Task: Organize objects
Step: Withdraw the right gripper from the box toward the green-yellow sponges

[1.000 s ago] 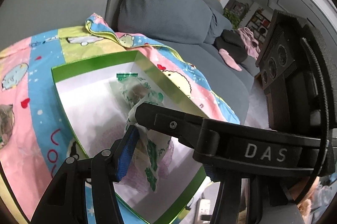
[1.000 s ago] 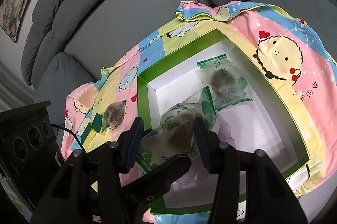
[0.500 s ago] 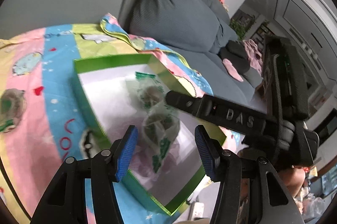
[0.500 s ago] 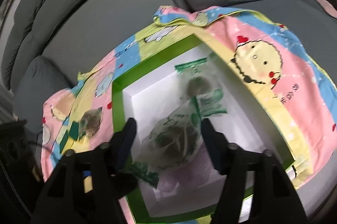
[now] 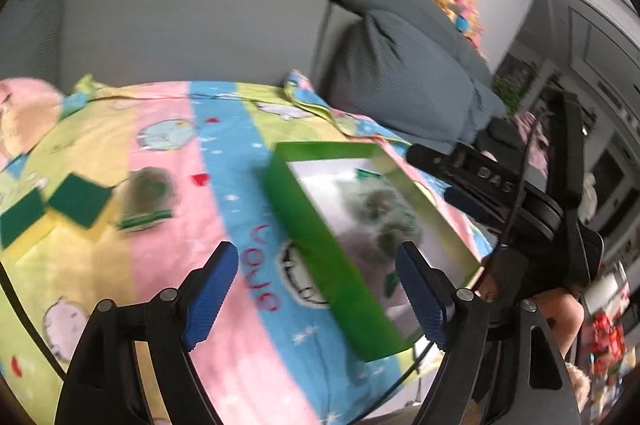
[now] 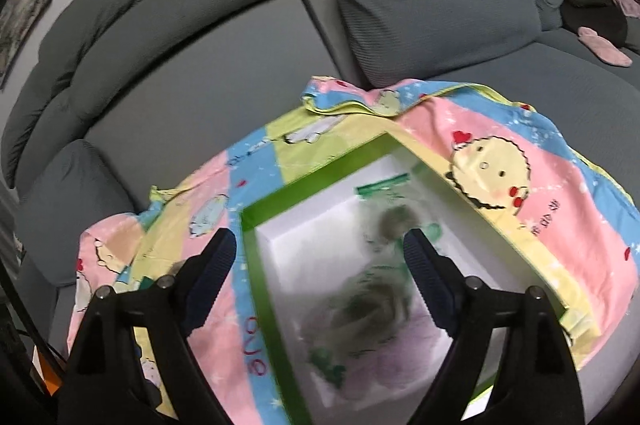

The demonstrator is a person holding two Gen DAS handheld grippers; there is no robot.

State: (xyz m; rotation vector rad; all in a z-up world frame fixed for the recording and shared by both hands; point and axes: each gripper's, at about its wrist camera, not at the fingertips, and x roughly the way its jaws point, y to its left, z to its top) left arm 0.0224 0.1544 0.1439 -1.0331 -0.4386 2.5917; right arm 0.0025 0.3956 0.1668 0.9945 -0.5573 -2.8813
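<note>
Filling the upper half of both views, a grey sofa (image 6: pixel 224 65) carried a cartoon-print blanket (image 5: pixel 224 161) of pink, blue and yellow stripes. On the blanket sat a green box (image 6: pixel 256 265) with a white inside, lower centre in the right wrist view and right of centre in the left. Two blurred clear packets lay in it, one packet (image 6: pixel 394 221) toward the far corner and a nearer packet (image 6: pixel 368 309) just below it. A third packet (image 5: pixel 146 193) lay on the blanket at centre left of the left view, beside two green-and-yellow sponges (image 5: pixel 78 201). The left tongs (image 5: pixel 318 291) were spread wide and empty above the box's near wall; the right tongs (image 6: pixel 320 277) were likewise spread and empty above the box.
</note>
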